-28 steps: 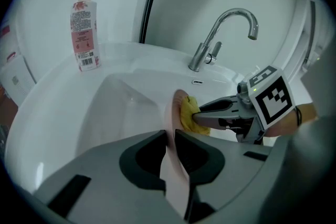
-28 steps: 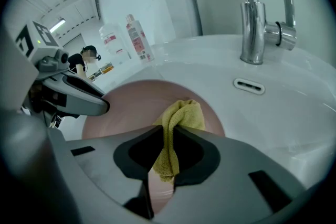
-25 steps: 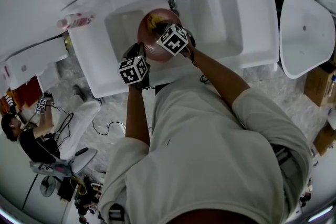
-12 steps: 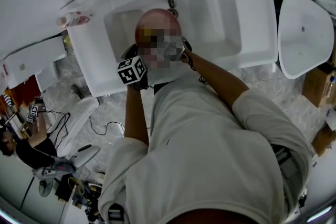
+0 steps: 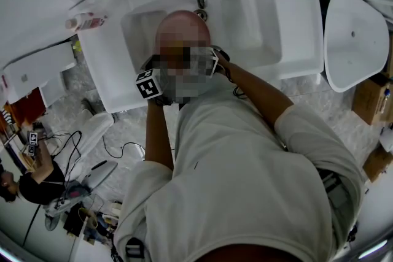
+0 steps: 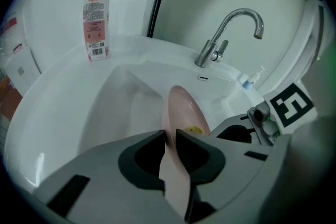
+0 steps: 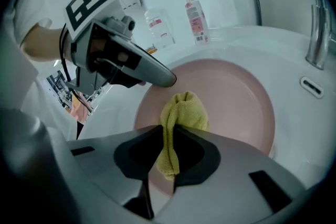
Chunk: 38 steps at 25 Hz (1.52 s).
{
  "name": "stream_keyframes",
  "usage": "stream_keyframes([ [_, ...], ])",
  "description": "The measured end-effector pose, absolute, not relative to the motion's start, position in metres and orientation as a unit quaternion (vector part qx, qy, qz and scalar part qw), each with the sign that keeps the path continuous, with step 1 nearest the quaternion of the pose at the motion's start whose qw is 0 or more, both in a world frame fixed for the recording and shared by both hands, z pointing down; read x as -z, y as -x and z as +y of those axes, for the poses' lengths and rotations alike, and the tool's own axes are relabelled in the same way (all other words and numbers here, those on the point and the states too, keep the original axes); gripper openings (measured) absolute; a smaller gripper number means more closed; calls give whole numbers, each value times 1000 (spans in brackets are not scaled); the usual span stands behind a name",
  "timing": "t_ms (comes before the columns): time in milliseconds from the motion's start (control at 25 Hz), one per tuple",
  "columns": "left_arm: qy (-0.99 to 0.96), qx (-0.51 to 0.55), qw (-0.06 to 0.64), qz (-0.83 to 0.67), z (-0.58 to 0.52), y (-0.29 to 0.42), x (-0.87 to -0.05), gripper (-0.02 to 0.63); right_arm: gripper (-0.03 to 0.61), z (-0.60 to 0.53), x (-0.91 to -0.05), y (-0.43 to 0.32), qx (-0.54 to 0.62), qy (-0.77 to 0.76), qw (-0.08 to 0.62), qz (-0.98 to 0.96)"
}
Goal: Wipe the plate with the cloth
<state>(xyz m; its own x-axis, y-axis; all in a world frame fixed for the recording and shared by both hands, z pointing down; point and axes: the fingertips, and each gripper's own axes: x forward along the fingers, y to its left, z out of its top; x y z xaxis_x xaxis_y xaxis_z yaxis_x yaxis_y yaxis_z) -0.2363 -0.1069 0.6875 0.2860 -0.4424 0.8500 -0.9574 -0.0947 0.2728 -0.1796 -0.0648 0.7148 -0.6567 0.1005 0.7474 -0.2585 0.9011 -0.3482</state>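
The pink plate (image 5: 181, 24) is held up on edge over the left basin, below the faucet. My left gripper (image 6: 169, 136) is shut on the plate's (image 6: 184, 105) near rim. A yellow cloth (image 7: 185, 110) is bunched against the plate's (image 7: 236, 97) inner face, and my right gripper (image 7: 169, 131) is shut on it, with a tail hanging between the jaws. The left gripper's fingers (image 7: 155, 75) clamp the rim just above the cloth. In the left gripper view a bit of the cloth (image 6: 195, 129) shows behind the plate. A mosaic patch hides both jaws in the head view.
A chrome faucet (image 6: 231, 29) arches over the white sink (image 6: 118, 107). A pink-labelled bottle (image 6: 96, 21) stands on the sink's back left ledge. A second basin (image 5: 258, 15) lies to the right, and a white oval lid (image 5: 353, 34) beyond it. A person (image 5: 31, 175) sits at lower left.
The plate has tipped up on edge and reaches nearer the faucet. Both grippers have drawn slightly toward the sink's near edge. The cloth no longer shows in the head view.
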Motion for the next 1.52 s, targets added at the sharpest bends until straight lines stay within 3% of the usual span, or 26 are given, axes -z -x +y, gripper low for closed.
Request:
stream_keyframes([
  [360, -674, -300, 437, -514, -103, 238, -692, 77, 60, -54, -752, 142, -239, -36, 473, -847],
  [680, -673, -301, 441, -512, -101, 236, -692, 77, 60, -69, -761, 117, -280, -79, 485, -825],
  [1160, -671, -300, 454, -503, -91, 228, -696, 86, 61, -126, -777, 82, -360, -235, 468, -772],
  [1520, -672, -301, 453, -502, -89, 228, -694, 89, 61, -162, -758, 120, -343, -255, 439, -790],
])
